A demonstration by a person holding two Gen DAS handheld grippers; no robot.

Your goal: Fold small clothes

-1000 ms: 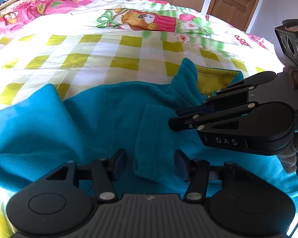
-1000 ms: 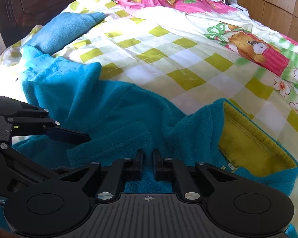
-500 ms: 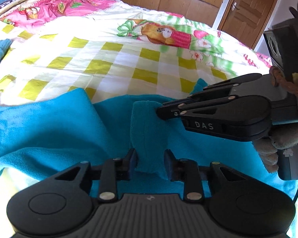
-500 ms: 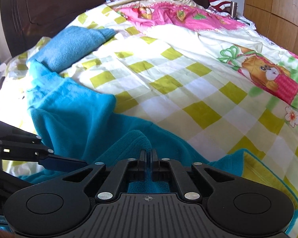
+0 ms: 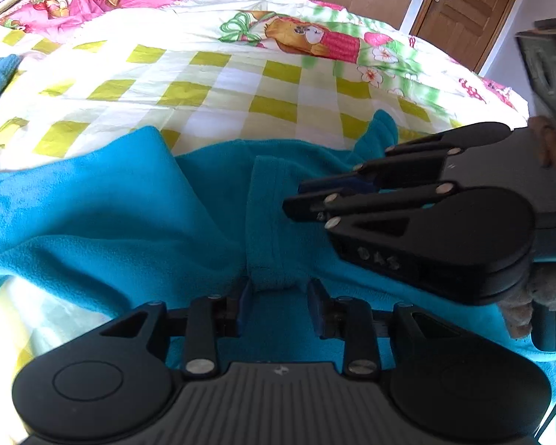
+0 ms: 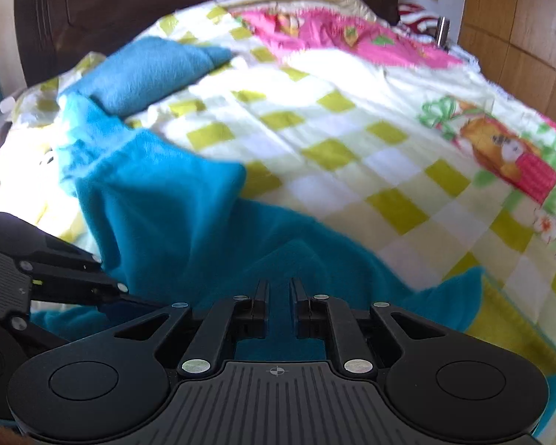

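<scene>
A turquoise fleece garment point(image 5: 111, 215) lies spread on the checked quilt point(image 5: 278, 85), and its yellow lining point(image 6: 507, 326) shows at the right. One sleeve is folded across the body, its cuff point(image 5: 274, 244) pointing toward me. My left gripper point(image 5: 278, 296) is shut on the cuff end, one pad on each side of the thick fleece. My right gripper point(image 5: 296, 196) hovers just right of the sleeve and reaches in from the right. In its own view the right gripper point(image 6: 278, 293) is open a little, with only fleece point(image 6: 174, 215) showing below the gap.
A second folded blue fleece piece point(image 6: 148, 70) lies near the dark headboard point(image 6: 129, 0). Wooden wardrobes and a door point(image 5: 459, 7) stand beyond the bed. A fuzzy brown sleeve point(image 5: 519, 315) shows behind the right gripper. The bed edge runs along the left.
My left gripper closed in on the sleeve cuff and both grippers carried the sleeve over the garment. The right gripper, shut on the fleece before, has now opened slightly.
</scene>
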